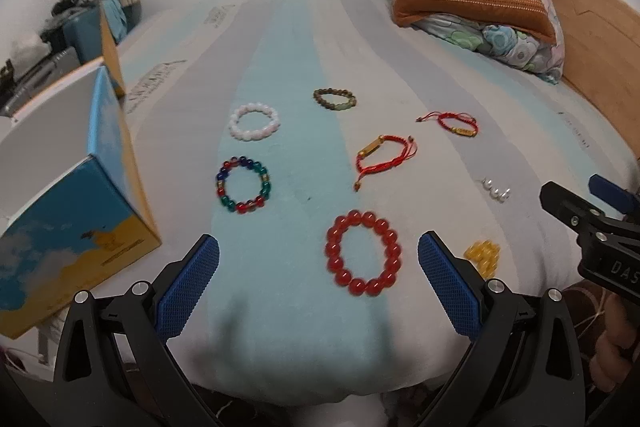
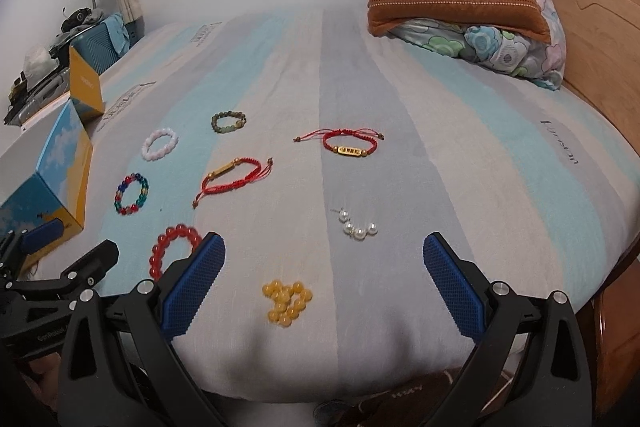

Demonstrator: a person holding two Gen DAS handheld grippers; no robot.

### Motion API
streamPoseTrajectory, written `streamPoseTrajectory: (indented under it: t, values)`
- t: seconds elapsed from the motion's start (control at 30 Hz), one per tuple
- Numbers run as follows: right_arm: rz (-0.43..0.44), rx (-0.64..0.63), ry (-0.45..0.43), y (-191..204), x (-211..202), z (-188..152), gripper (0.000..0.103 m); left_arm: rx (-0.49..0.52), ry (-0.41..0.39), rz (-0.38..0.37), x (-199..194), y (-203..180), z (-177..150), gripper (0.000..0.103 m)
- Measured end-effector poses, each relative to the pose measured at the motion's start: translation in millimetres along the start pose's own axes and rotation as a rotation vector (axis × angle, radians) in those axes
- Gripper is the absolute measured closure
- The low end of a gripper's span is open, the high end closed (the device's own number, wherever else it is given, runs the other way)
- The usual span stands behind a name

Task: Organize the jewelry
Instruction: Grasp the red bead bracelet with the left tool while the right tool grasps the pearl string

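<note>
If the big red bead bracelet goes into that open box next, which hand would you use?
Probably the left. The red bead bracelet lies between the left gripper's open fingers, and the open box sits on that side. The right gripper is open over the yellow beads, farther from both.

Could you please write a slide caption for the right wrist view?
Open right gripper hovers above yellow beads and pearls on the striped bed.
</note>
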State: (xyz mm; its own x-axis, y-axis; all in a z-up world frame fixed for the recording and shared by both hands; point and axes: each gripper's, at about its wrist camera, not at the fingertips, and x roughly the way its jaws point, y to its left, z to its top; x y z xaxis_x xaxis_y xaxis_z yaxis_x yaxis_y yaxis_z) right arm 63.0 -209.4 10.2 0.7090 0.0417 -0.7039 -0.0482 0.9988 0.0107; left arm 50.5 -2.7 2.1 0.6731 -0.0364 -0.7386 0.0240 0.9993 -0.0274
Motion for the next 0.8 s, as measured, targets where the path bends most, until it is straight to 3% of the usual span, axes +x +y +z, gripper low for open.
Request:
streamPoseTrajectory:
  t: [0.23, 0.43, 0.63, 0.8]
  values:
    - [-0.006, -0.013, 0.062, -9.3, 21.7, 30.7, 0.007, 0.019, 0.061, -0.032, 13.8, -8.3, 22.2, 0.006]
    - [0.028, -0.014, 0.171, -15.1, 61.4, 47.8, 0.008, 0.022, 0.086, -0.048, 32.2, -16.7, 40.4, 0.006]
    - [0.059, 0.030, 0.269, -26.1, 99.3, 38.8, 0.008, 0.029, 0.143, -0.059, 65.3, -19.8, 29.4, 0.006]
    - [0.071, 0.041, 0.299, -31.4, 114.5, 31.8, 0.008, 0.045, 0.183, -0.047, 85.9, -16.8, 19.6, 0.006]
